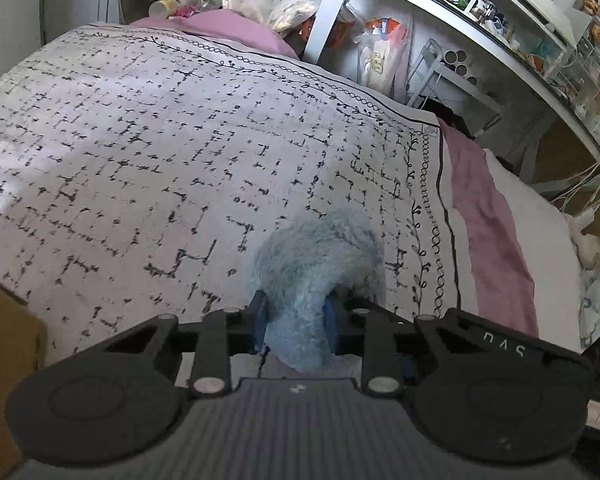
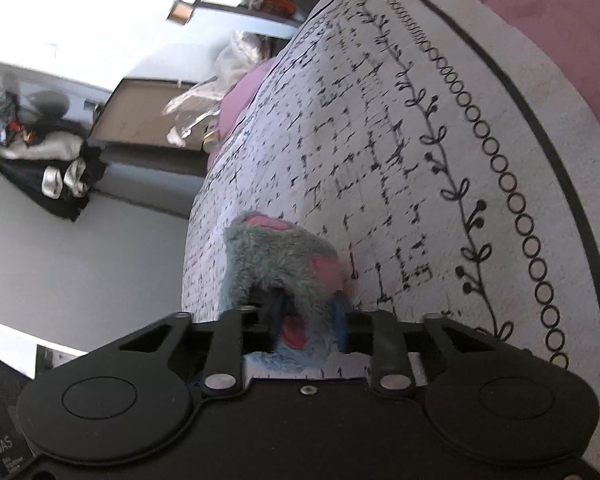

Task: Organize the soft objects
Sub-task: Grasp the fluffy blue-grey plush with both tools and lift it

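Observation:
In the left wrist view a fluffy light-blue soft toy [image 1: 320,264] bulges up from between the two blue pads of my left gripper [image 1: 296,324], which is shut on it over the white patterned bedspread [image 1: 160,140]. In the right wrist view my right gripper [image 2: 308,320] is shut on a shaggy grey-blue plush with pink patches [image 2: 284,264], held just above the same bedspread [image 2: 420,160] near its edge. Whether both grippers hold parts of one toy cannot be told.
A pink blanket [image 1: 488,224] runs along the bed's right side. White shelves and a desk crowded with small items [image 1: 520,20] stand beyond it. A cardboard box [image 1: 4,328] sits at the lower left. Clothes lie in a pile on the grey floor [image 2: 48,160].

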{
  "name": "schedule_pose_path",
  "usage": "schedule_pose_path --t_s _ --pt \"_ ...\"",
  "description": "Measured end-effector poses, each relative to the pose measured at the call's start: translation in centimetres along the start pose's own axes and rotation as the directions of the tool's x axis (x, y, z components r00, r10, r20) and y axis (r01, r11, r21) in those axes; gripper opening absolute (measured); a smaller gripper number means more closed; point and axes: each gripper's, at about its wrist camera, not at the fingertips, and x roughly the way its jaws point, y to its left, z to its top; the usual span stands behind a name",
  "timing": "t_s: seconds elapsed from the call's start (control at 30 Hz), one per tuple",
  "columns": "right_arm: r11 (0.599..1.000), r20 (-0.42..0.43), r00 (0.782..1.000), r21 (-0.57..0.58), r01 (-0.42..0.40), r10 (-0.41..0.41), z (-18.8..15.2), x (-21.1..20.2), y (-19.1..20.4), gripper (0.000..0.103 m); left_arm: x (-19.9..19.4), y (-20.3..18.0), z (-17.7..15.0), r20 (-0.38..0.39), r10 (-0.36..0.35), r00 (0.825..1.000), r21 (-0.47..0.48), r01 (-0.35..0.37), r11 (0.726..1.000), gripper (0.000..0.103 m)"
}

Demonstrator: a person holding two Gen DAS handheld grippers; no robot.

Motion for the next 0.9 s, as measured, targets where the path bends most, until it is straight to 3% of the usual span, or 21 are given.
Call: schedule_pose_path --t_s 0.1,0.5,0.9 --pt "0.998 -0.012 0.999 -0.05 0.046 -0.046 -0.7 -0.2 0.7 0.013 -0.3 0.1 -0.5 -0.01 0.005 1.0 -0.004 -0.005 1.0 0.028" --pt "0.984 -0.026 0.993 -0.137 0.111 -0.116 -3.4 -2.8 4.1 0.012 -4.2 0.5 -2.1 -0.006 -0.003 1.0 0.016 0.003 1.0 0.028" --pt "0.974 0.006 0.991 -0.187 0.129 -0.13 -5.4 -6.1 8.3 0.012 -9.9 1.0 -2.7 0.036 -0.047 0.998 0.018 0.046 0.999 0.028"
